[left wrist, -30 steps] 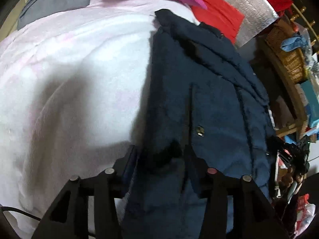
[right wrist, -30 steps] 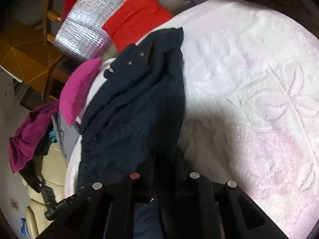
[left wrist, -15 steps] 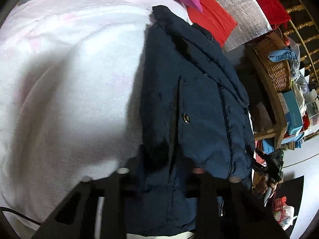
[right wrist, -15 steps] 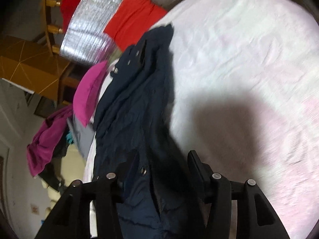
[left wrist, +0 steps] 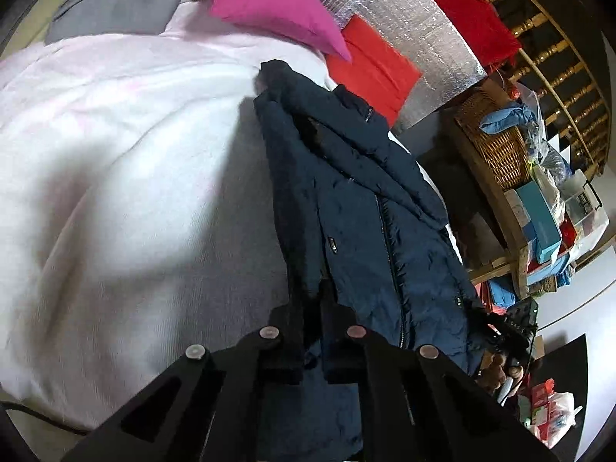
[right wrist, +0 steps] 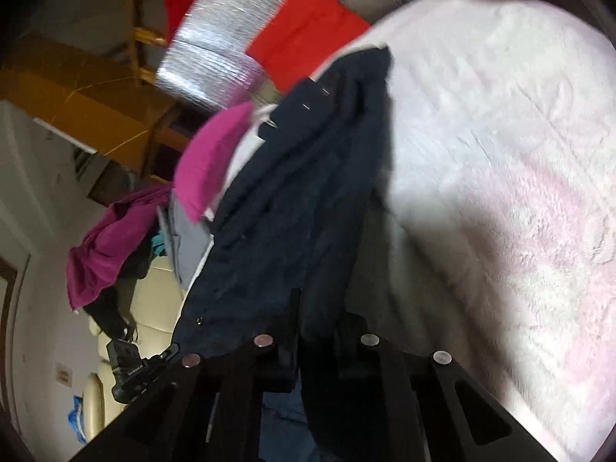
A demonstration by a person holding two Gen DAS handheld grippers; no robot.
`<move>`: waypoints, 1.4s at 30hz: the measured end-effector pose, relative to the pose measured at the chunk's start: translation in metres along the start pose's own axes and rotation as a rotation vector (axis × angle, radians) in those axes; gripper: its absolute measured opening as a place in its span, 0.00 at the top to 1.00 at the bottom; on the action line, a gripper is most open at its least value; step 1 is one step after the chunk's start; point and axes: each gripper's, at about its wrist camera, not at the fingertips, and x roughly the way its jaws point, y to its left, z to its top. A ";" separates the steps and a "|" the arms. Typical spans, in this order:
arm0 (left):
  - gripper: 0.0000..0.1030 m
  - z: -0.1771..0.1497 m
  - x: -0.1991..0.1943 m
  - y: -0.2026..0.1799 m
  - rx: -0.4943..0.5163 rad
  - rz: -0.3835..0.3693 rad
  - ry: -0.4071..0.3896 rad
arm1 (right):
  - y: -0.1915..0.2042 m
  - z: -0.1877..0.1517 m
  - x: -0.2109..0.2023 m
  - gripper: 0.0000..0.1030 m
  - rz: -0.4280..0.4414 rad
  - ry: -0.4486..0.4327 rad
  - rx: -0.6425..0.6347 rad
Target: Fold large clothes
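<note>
A navy padded jacket [left wrist: 365, 208] hangs lengthwise over the white and pink blanket [left wrist: 115, 161], its far end resting near the pillows. My left gripper [left wrist: 312, 315] is shut on the jacket's near hem. In the right wrist view the same jacket [right wrist: 292, 200] stretches away from my right gripper [right wrist: 319, 331], which is shut on another part of the hem. The blanket [right wrist: 500, 177] fills the right side of that view. The other gripper shows at the jacket's far corner [left wrist: 516, 327].
A magenta pillow [left wrist: 269, 4], a red cushion [left wrist: 369, 61] and a silver foil mat [left wrist: 404, 27] lie at the bed's head. A wicker basket [left wrist: 496, 138] and cluttered shelves [left wrist: 546, 223] stand to the right. Magenta clothes [right wrist: 111, 238] hang at left.
Both grippers have lifted and pulled the jacket's hem back and up, so it hangs straighter. The left fingers have closed tighter on the fabric.
</note>
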 end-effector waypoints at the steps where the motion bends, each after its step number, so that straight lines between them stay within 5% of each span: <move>1: 0.94 -0.003 0.003 0.002 0.005 0.051 0.019 | -0.002 -0.003 0.001 0.86 -0.001 0.014 0.010; 3: 0.93 -0.009 0.018 0.008 0.018 0.166 0.080 | -0.012 -0.007 0.012 0.83 -0.068 0.064 0.032; 6: 0.84 -0.006 0.025 0.012 -0.011 0.178 0.123 | -0.026 -0.009 0.020 0.81 -0.121 0.102 0.085; 8: 0.53 -0.005 0.023 0.012 -0.014 0.179 0.120 | -0.031 -0.006 0.011 0.78 -0.100 0.102 0.128; 10: 0.39 -0.004 0.019 0.014 -0.033 0.173 0.102 | -0.031 -0.003 -0.003 0.73 -0.097 0.065 0.130; 11: 0.39 -0.004 0.017 0.015 -0.044 0.167 0.095 | -0.032 -0.003 -0.010 0.69 -0.099 0.048 0.132; 13: 0.39 -0.007 0.015 0.019 -0.062 0.154 0.101 | -0.036 -0.004 -0.021 0.43 -0.092 0.029 0.149; 16: 0.38 -0.014 0.014 0.027 -0.067 0.136 0.149 | -0.042 -0.006 -0.034 0.40 -0.097 0.002 0.157; 21: 0.40 -0.022 0.027 0.028 -0.088 0.070 0.216 | -0.054 -0.013 -0.029 0.40 -0.076 0.043 0.179; 22: 0.50 -0.022 0.029 0.026 -0.082 0.060 0.218 | -0.056 -0.015 -0.023 0.40 -0.064 0.065 0.187; 23: 0.72 -0.024 0.031 0.025 -0.078 0.055 0.222 | -0.056 -0.019 -0.015 0.40 -0.056 0.097 0.189; 26: 0.84 -0.027 0.031 0.018 -0.041 0.054 0.211 | -0.046 -0.029 0.000 0.47 -0.087 0.132 0.122; 29: 0.89 -0.030 0.028 0.009 -0.002 0.045 0.174 | -0.031 -0.037 0.005 0.86 -0.133 0.146 0.040; 33: 0.92 -0.034 0.015 0.006 0.005 0.033 0.122 | -0.012 -0.051 0.007 0.92 -0.194 0.114 -0.039; 37: 0.93 -0.045 -0.002 0.000 0.010 0.024 0.093 | -0.001 -0.058 -0.016 0.94 -0.137 0.053 -0.038; 42: 0.92 -0.069 -0.011 0.007 0.018 0.075 0.163 | 0.010 -0.076 -0.043 0.94 -0.114 0.064 -0.075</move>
